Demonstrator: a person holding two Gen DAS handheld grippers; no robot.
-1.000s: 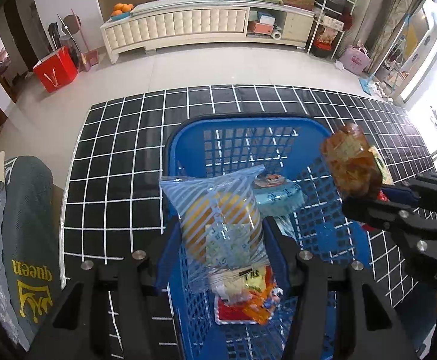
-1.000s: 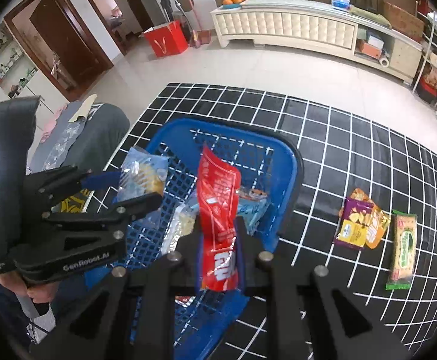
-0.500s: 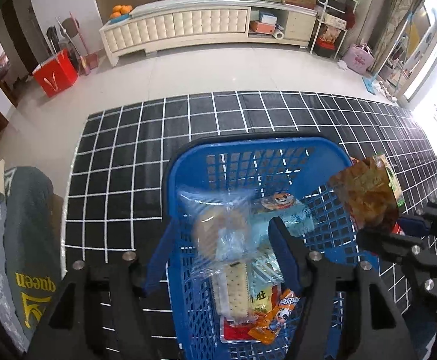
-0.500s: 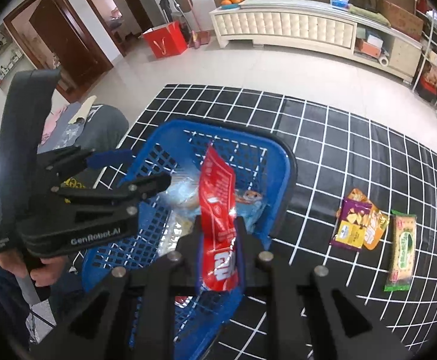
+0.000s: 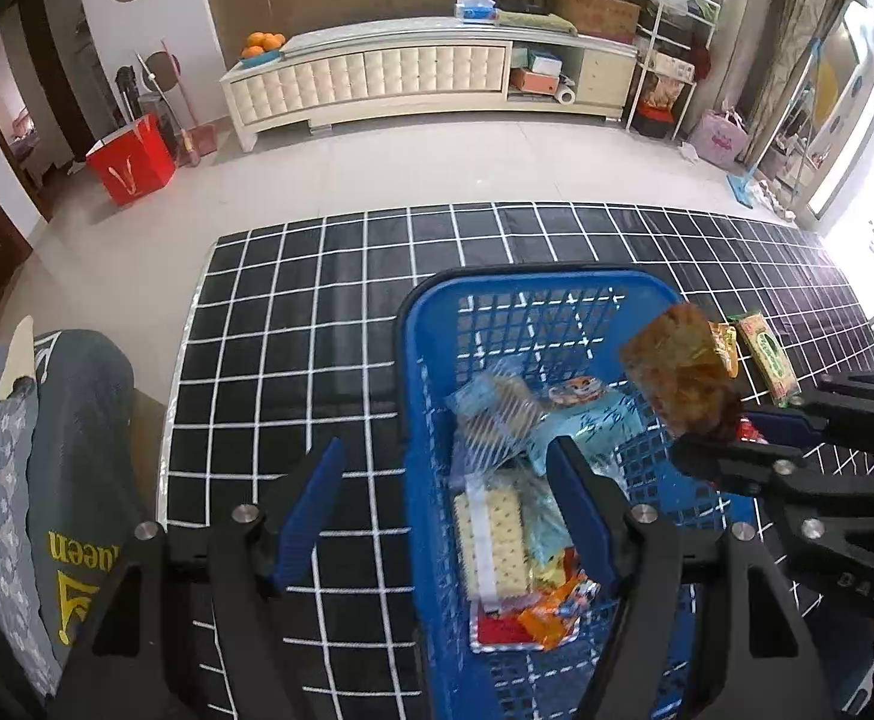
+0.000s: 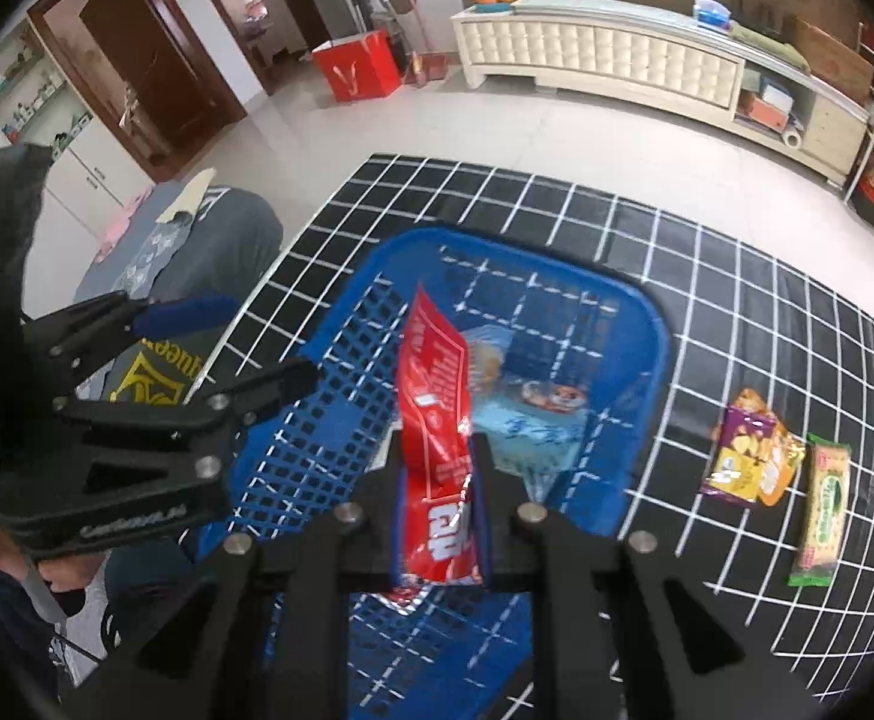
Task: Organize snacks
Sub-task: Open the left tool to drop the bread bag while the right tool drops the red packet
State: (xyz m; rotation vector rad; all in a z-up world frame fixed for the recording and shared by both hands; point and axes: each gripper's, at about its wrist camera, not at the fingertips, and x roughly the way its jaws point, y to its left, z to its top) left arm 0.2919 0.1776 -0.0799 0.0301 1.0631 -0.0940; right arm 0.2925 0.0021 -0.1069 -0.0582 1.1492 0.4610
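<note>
One red packet (image 6: 437, 456) is clenched in the right gripper (image 6: 439, 516) above the basket (image 6: 655, 324); lower it inside before letting go. Left gripper (image 5: 445, 480), beside the basket's rim, gapes empty.

I'm looking across a pale tiled floor (image 5: 413, 174) toward a long cream sideboard (image 5: 413, 75) with a tufted front, oranges (image 5: 263, 43) on its left end. A red paper bag (image 5: 131, 165) stands left of it, a dark wooden door (image 6: 155, 60) beyond. A black mat with a white grid (image 5: 317, 312) covers the floor near me; bright daylight floods in at right
</note>
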